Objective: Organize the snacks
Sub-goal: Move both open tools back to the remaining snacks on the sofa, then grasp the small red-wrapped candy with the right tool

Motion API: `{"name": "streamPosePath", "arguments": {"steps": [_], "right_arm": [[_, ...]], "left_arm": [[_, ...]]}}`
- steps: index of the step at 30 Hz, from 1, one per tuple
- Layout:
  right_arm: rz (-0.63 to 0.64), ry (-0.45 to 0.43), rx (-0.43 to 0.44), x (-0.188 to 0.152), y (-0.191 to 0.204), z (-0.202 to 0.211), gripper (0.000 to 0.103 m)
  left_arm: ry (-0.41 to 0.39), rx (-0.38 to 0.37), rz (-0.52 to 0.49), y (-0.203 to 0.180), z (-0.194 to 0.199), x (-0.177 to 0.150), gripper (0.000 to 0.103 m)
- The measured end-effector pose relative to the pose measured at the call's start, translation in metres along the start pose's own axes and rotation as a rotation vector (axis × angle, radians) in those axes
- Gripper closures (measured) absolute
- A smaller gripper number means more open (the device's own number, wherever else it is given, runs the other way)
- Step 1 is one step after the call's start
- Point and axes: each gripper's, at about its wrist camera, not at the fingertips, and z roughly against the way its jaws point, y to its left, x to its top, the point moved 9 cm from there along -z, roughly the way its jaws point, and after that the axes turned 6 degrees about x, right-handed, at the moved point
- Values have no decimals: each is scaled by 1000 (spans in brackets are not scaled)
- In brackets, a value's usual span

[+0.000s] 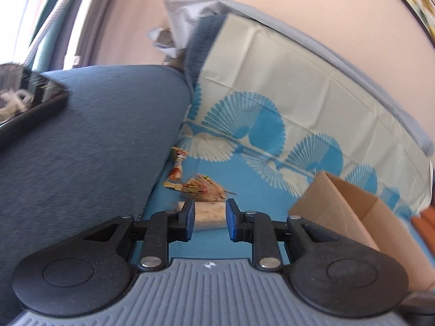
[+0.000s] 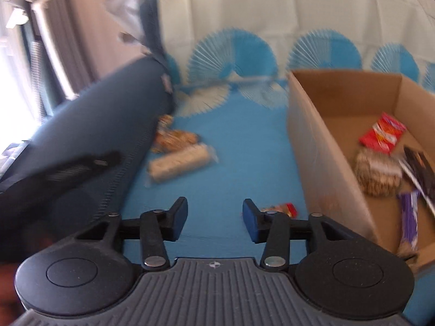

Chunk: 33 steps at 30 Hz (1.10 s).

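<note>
Right wrist: four boxed snacks (image 2: 382, 135).

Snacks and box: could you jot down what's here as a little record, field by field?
surface: blue patterned cloth
box: open cardboard box, on the right
in box: red packet, pale biscuit pack, purple bar
still out: long pale cracker pack, crumpled wrappers, small snack
left gripper: open, fingers either side of the cracker pack, not closed on it
right gripper: open, holding nothing

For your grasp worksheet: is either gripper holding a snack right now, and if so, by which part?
Nothing is held. The left gripper is open, its fingers short of the pale cracker pack. The right gripper is open over bare blue cloth.
</note>
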Motion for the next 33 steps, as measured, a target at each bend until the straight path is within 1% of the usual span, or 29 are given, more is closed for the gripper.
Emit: {"name": "streamPosePath", "arguments": {"steps": [1,2,4,6,9,13,16,17,18,19,21,23,24,25,28,30,33], "right_arm": [[-31,24,-36,-2,-5,-11,53],[-62,46,-72,-7,-12,-21,51],[-113,81,-134,-12,-24,-39,39],[-155,103,-186,-16,-33,-52,35],[-214,119,-253,-18,-44,-69,30],[-252,138,-327,-20,-51,-84,30],[-219,160,-365,-22,-51,-94,31],[-210,158,-376,-23,-52,-96,33],[-200,148,-387,-22,-53,-95,43],[-191,138,-386,-20,-54,-95,57],[-162,130,-369,-19,-53,-94,75],[-125,137,-328,-20,-50,-92,77],[-96,141,-308,-21,-47,-90,81],[-60,139,-280,-21,-43,-88,95],[63,133,-165,-23,-25,-75,97],[160,150,-69,-28,-12,-67,97],[277,155,6,-36,-1,-53,97]], "left_arm": [[-8,-16,8,-1,2,2,77],[-19,-13,-8,-4,5,2,77],[-26,-9,-49,-10,6,2,77],[-30,-15,-76,-16,7,1,77],[-24,-25,-68,-15,6,0,77],[-12,-36,-38,-10,2,-1,77],[-12,-38,-37,-9,1,-2,77],[-13,-38,-38,-10,0,-2,77],[-13,-39,-37,-9,0,-2,77],[-13,-38,-36,-9,0,-2,77],[-11,-38,-30,-8,0,-2,77],[-10,-37,-31,-8,-1,-2,77],[-11,-37,-33,-7,0,-2,77],[-11,-36,-34,-7,0,-2,77],[-6,-32,-33,-7,-1,-2,77],[-4,-28,-33,-6,-2,-2,76],[-1,-20,-32,-7,-4,-2,76]]}}
